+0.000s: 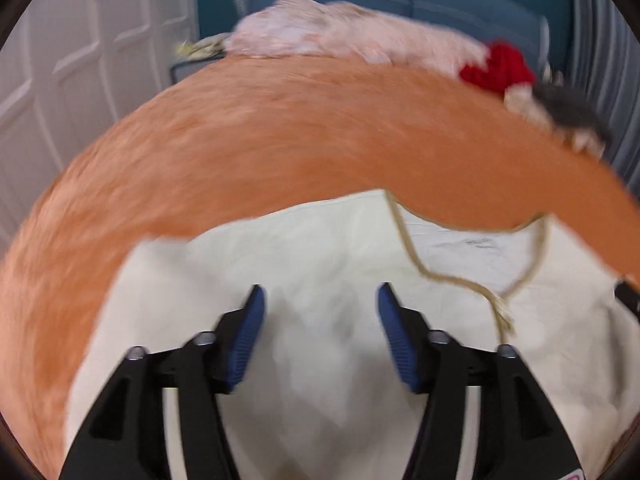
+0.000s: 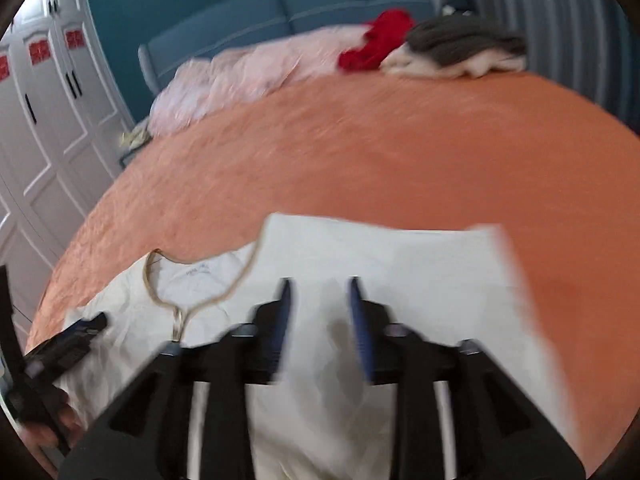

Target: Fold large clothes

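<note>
A large cream garment (image 1: 320, 248) with a tan-trimmed neckline (image 1: 412, 256) lies flat on the orange bedspread (image 1: 280, 140). My left gripper (image 1: 320, 296) is open and empty above its left shoulder part. In the right wrist view the same garment (image 2: 420, 264) and its neckline (image 2: 240, 280) show. My right gripper (image 2: 320, 284) hangs open and empty over the right shoulder part. The left gripper (image 2: 80, 332) shows at that view's left edge, held by a hand. Both views are motion-blurred.
A pale pink cloth (image 2: 240, 76), a red garment (image 2: 376, 44) and grey and white clothes (image 2: 460, 48) lie at the bed's far end by the blue headboard (image 2: 280, 12). White wardrobe doors (image 2: 48, 120) stand on the left.
</note>
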### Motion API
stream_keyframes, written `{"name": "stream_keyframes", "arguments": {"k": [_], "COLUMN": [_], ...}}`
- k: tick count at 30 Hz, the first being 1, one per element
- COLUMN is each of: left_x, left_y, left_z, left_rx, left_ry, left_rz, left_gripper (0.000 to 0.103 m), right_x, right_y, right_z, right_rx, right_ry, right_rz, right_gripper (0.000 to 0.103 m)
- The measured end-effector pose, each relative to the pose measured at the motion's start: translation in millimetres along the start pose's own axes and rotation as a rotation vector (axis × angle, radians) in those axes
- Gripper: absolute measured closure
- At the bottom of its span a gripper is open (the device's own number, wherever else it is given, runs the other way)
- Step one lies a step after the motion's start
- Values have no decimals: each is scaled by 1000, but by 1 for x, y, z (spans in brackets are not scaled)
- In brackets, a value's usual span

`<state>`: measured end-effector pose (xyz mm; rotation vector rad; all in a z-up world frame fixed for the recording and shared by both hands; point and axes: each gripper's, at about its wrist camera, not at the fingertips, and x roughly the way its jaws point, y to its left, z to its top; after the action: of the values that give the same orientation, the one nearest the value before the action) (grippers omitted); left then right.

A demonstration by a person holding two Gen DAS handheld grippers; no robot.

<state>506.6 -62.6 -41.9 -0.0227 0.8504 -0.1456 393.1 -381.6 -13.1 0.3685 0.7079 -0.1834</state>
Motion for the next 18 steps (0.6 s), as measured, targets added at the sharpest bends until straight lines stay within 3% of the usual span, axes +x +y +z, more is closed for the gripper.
{"name": "stream_keyframes", "arguments": {"k": [4, 6, 10, 12, 14, 18], "left_x": [-80, -111, -163, -184, -199, -219], "left_y": [69, 96, 150, 169, 184, 193], "left_z": [-48, -82, -161, -195, -227, -256], "left_rx": [-22, -27, -124, -196, -289, -416], "left_ry": [14, 66, 218, 263, 297, 290], "left_rz": [-12, -8, -22, -52, -89, -174], "left_gripper": [30, 28, 28, 28, 28, 28], "right_x": [-100, -146, -209, -228, -244, -254], "right_y": [-61, -92, -132, -146, -155, -161], "right_z": [-44, -79, -147, -177, -208, -239], "right_rx": [-46, -17, 57, 128, 218, 305], "right_ry": [33, 102, 230, 279, 320, 338], "right_rz": [-21, -1, 5, 28, 81, 115], "right_gripper": [56, 46, 40, 33, 33, 33]}}
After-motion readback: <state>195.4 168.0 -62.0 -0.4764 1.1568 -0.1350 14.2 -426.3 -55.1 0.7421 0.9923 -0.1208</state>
